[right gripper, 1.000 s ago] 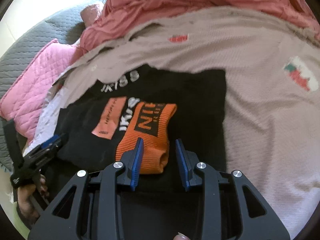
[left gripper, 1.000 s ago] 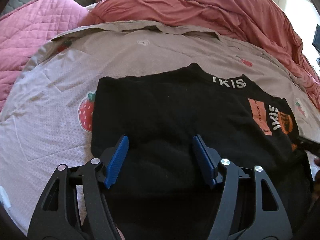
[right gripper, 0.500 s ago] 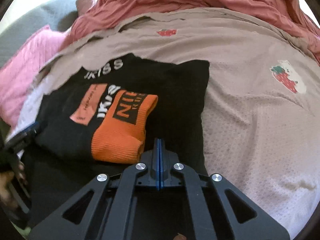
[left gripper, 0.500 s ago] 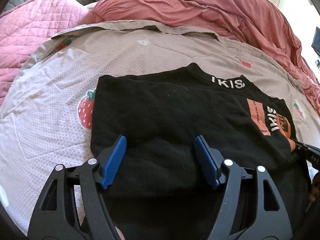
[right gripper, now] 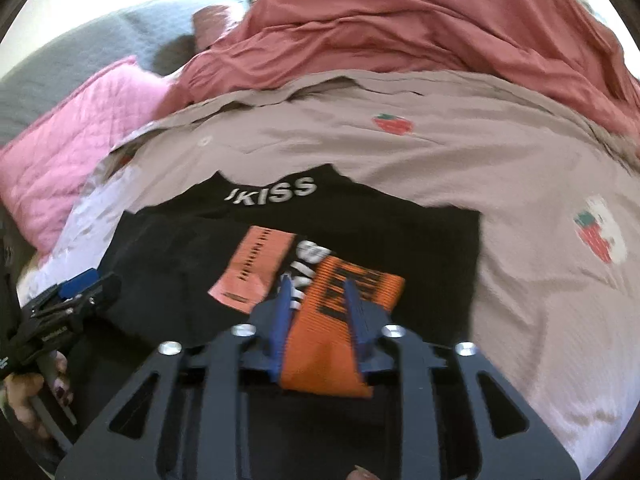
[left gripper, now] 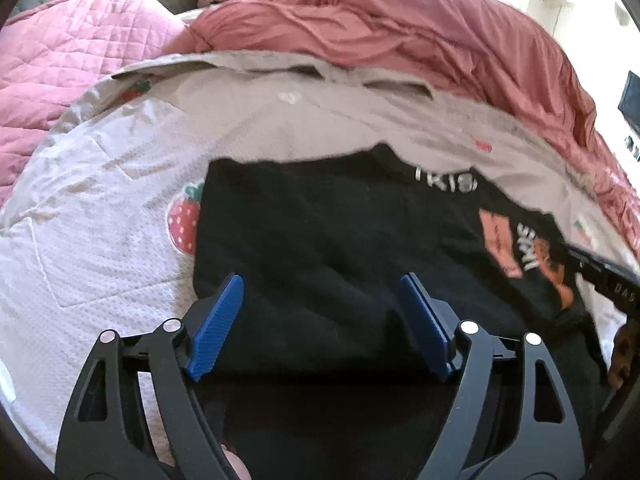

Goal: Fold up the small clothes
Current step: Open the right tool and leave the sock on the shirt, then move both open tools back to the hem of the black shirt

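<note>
On the strawberry-print sheet [left gripper: 100, 240] lies my black sweater [left gripper: 320, 248], spread flat, its collar lettering pointing away from me toward the rumpled red duvet [left gripper: 400, 40]. My left gripper [left gripper: 320, 324] hangs over the sweater's near left part with its blue fingers [left gripper: 218, 322] spread wide apart and nothing between them; the left finger sits at the garment's left edge, the right one over plain black cloth.

From the right wrist camera I see my right gripper [right gripper: 318, 320] over the orange ribbed cuff [right gripper: 340, 320], which lies folded across the sweater's chest beside the pink printed patch [right gripper: 256, 268]. Its fingers are partly spread, one along each side of the cuff. The frame is smeared, so I cannot say whether they touch the fabric; it looks more like straddling than pinching. The cuff's near end runs down between the finger bases.

A pink quilted blanket [right gripper: 80, 152] sits off to the left, beyond the sheet's edge, with a grey quilt [right gripper: 80, 52] behind it. The left gripper shows in the right camera's lower left corner, low at the sweater's edge.
</note>
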### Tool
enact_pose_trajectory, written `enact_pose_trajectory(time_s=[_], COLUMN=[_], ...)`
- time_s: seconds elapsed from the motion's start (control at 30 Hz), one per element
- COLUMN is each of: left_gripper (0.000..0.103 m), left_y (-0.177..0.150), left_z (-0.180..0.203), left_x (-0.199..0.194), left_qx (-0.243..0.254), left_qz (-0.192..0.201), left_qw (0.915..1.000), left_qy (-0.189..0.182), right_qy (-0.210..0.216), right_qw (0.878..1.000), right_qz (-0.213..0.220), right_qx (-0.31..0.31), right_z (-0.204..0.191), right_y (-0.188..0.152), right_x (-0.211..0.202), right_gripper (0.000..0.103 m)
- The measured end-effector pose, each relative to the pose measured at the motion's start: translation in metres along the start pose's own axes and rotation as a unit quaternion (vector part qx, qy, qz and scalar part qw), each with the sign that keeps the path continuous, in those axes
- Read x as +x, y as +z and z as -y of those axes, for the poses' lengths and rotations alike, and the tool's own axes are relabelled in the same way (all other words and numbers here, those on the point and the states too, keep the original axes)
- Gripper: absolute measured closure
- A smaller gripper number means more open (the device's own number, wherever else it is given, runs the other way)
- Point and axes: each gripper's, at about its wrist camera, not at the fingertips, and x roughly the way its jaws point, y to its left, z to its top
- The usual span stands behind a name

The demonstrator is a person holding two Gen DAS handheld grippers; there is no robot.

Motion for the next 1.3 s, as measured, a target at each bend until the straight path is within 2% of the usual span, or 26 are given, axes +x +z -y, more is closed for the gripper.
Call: enact_pose_trajectory(time_s=[0.1, 0.17, 0.27, 0.4, 0.8, 0.9, 1.0, 1.03, 1.3], left_gripper=[0.027, 0.027, 0.027, 0.027, 0.019, 0.018, 0.011, 0.011, 0.01], left_y=[-0.001, -0.002, -0.002, -0.003, -0.001, 0.0, 0.002, 0.002, -0.003], left_z=[0.002, 0.0, 0.0, 0.0, 0.005, 0.006, 0.004, 0.002, -0.016], left_x=[0.005, 0.005, 0.006, 0.004, -0.008, -0.013, -0.022, -0.025, -0.046], left_qx=[0.008, 0.005, 0.007, 0.007, 0.02, 0.021, 0.014, 0.01, -0.031], left_qz=[-0.01, -0.011, -0.013, -0.011, 0.006, 0.012, 0.024, 0.027, 0.039], left_qw=[0.9999, 0.9999, 0.9999, 0.9999, 0.9997, 0.9996, 0.9996, 0.9996, 0.9987], left_qy=[0.004, -0.001, 0.0, 0.0, 0.011, 0.013, 0.008, 0.006, -0.011], right_qy=[-0.019, -0.052, -0.04, -0.052, -0.032, -0.031, -0.029, -0.028, -0.024], right_qw=[1.0, 0.998, 0.999, 0.998, 0.999, 0.999, 0.999, 0.999, 0.999], right_qz=[-0.018, -0.033, -0.034, -0.034, -0.019, -0.012, -0.007, -0.006, 0.008], right_qx=[-0.011, -0.021, -0.004, -0.017, 0.022, 0.026, 0.029, 0.03, 0.033], right_z=[-0.005, 0.0, 0.011, 0.006, 0.014, 0.015, 0.015, 0.015, 0.013], right_y=[0.002, 0.0, -0.004, -0.005, -0.01, -0.011, -0.011, -0.011, -0.013], right_x=[0.018, 0.032, 0.038, 0.039, 0.017, 0.011, 0.005, 0.002, -0.016], right_gripper=[0.061, 0.058, 0.056, 0.056, 0.049, 0.04, 0.038, 0.032, 0.016])
